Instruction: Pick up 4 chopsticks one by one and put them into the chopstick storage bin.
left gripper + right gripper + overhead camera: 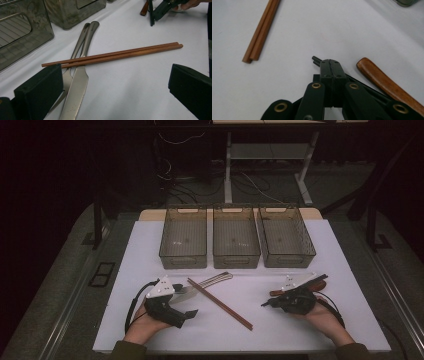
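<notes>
The right gripper has its jaws pressed together on a pair of thin black sticks. Brown chopsticks lie well left of the fingertips; a wooden handle sits just right.

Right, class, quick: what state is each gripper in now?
Left gripper: jaws open, holding nothing.
Right gripper: jaws closed, holding nothing.

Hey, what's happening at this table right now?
A person holds a tool in each hand over a white table. The left tool is open, aimed at the chopsticks lying across a knife and another utensil. The right tool is shut beside a wooden handle. Three bins are empty.
</notes>
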Demonstrator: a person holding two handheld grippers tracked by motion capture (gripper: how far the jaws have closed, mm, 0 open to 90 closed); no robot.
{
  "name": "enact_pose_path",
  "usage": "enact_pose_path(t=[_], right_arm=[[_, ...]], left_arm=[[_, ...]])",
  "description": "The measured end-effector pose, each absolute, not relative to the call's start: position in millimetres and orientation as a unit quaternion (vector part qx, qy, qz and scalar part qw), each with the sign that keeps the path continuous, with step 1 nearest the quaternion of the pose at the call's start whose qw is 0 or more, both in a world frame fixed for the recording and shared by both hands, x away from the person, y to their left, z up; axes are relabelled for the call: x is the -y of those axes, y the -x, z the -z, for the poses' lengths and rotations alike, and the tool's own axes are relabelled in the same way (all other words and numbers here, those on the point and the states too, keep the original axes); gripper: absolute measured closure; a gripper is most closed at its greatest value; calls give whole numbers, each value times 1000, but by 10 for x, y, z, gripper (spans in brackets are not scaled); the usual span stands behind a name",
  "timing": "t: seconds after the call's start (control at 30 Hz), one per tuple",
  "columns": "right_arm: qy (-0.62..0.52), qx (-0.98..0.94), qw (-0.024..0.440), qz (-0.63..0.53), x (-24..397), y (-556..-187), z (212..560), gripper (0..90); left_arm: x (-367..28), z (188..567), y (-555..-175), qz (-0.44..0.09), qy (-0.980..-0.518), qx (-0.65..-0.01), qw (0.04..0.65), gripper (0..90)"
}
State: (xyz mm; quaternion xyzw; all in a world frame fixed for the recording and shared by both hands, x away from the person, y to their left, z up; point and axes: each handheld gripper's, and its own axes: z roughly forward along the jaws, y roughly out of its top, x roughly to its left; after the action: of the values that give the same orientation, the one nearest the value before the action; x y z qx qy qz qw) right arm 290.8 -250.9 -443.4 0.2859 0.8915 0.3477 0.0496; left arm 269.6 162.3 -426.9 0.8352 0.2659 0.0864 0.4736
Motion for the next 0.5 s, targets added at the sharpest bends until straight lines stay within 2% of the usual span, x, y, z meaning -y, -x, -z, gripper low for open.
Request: enact_pose_path(t=[0.5], right_arm=[[-296,-890,60,-341,2420,-3053,4430,892]], left_arm=[[-1629,4268,-2700,-86,-834,-267,475,0]])
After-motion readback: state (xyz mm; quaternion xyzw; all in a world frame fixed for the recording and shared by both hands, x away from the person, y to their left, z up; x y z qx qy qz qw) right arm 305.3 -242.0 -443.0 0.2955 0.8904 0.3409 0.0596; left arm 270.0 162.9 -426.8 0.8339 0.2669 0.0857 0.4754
